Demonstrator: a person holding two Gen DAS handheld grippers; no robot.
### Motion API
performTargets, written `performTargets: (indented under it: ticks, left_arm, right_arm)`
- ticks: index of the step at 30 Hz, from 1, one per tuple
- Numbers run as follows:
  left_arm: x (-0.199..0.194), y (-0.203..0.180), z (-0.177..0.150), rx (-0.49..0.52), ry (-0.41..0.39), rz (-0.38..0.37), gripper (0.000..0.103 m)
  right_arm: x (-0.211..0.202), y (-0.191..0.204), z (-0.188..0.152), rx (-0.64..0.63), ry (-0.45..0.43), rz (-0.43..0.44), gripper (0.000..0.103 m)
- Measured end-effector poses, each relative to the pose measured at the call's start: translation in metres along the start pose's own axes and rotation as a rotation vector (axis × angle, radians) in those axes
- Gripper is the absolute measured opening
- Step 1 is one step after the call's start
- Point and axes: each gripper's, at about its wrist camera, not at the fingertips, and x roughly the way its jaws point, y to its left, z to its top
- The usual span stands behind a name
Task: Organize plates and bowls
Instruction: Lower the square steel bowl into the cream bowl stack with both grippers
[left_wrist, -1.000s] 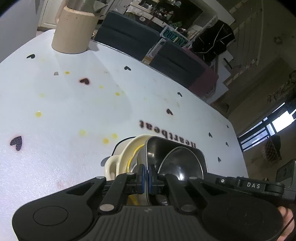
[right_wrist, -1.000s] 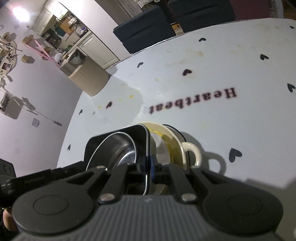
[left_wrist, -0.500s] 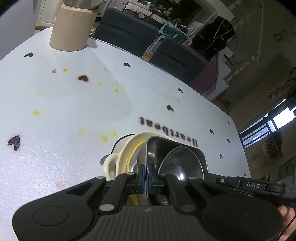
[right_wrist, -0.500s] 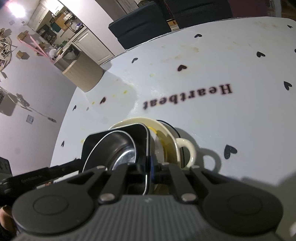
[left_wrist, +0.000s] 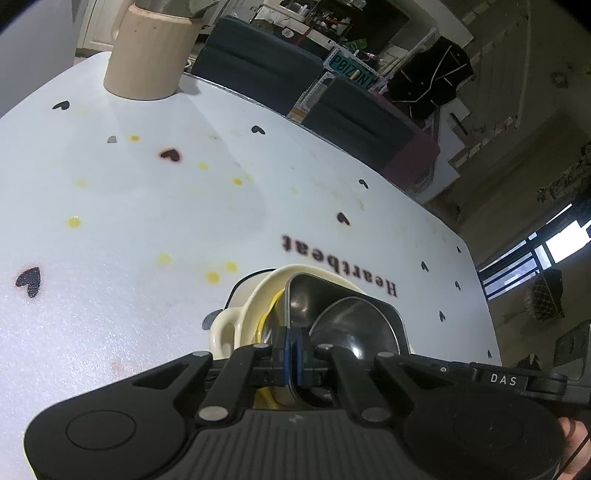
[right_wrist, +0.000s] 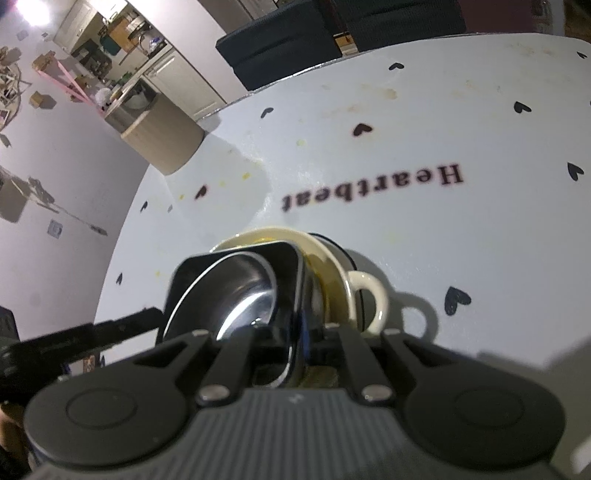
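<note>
A rectangular steel tray holds a round steel bowl and sits inside a cream ceramic dish with loop handles. My left gripper is shut on the tray's near rim. My right gripper is shut on the tray's opposite rim. In the right wrist view the steel bowl lies in the tray, and the cream dish shows beside it with one handle. The stack rests on or just above the white table; I cannot tell which.
The white foam table cover has black hearts, yellow stains and the word "Heartbeat". A beige cylindrical pot stands at the far left corner; it also shows in the right wrist view. Dark chairs line the far edge.
Both grippers and the held stack have shifted slightly forward over the table. The grips have not changed.
</note>
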Motion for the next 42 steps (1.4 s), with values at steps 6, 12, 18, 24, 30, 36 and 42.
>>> performTargets:
  ticks: [6,12,18,24,30,36,42]
  left_arm:
    - [0.001,0.0,0.0,0.005,0.008,0.007,0.003]
    - [0.001,-0.001,-0.001,0.015,0.015,0.012,0.003]
    - [0.002,-0.001,-0.001,0.024,0.017,0.015,0.003]
    - [0.004,-0.003,-0.003,0.038,0.028,0.025,0.004]
    - [0.005,-0.004,-0.003,0.046,0.031,0.029,0.004]
    - [0.005,-0.003,-0.002,0.04,0.034,0.026,0.004]
    - [0.007,-0.003,-0.002,0.049,0.041,0.029,0.004]
  right_arm:
    - [-0.003,-0.004,-0.001,0.002,-0.001,0.01,0.01]
    - [-0.003,-0.002,-0.001,-0.006,0.003,0.003,0.013]
    - [-0.001,-0.002,-0.002,-0.015,0.005,0.015,0.011]
    - [0.003,0.0,-0.005,-0.043,0.015,0.021,0.008]
    - [0.004,0.003,-0.007,-0.056,0.009,0.011,0.008]
    - [0.004,0.007,-0.008,-0.077,0.0,-0.003,0.007]
    - [0.001,0.01,-0.008,-0.114,-0.019,-0.012,0.007]
